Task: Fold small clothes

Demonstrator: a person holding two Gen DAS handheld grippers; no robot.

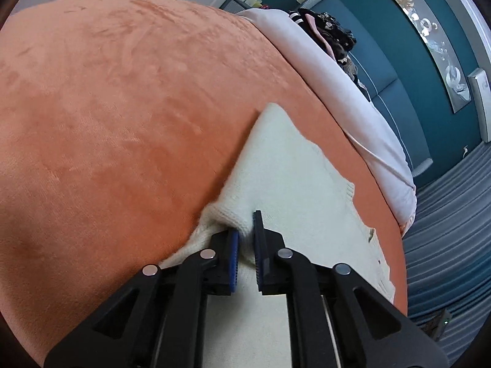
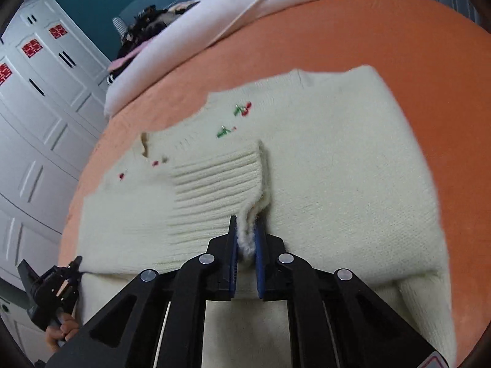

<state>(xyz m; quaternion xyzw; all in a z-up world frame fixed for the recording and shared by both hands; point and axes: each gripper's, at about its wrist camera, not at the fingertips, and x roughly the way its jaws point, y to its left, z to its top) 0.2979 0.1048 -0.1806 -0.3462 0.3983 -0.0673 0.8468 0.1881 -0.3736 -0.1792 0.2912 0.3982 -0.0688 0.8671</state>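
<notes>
A cream knit sweater (image 2: 322, 159) lies spread on the orange bed cover (image 1: 107, 107). The right tool (image 2: 245, 239) is clamped on the sweater's ribbed hem; the left tool (image 1: 245, 236) pinches its edge. Beyond the sweater sits a pale pink duvet (image 1: 346, 92) topped with dark clothes (image 1: 331, 30).

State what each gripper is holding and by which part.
Both grip the cream knit sweater lying on the orange blanket. The right gripper pinches the ribbed cuff of a folded-over sleeve; the left gripper pinches a knit edge fold.
</notes>
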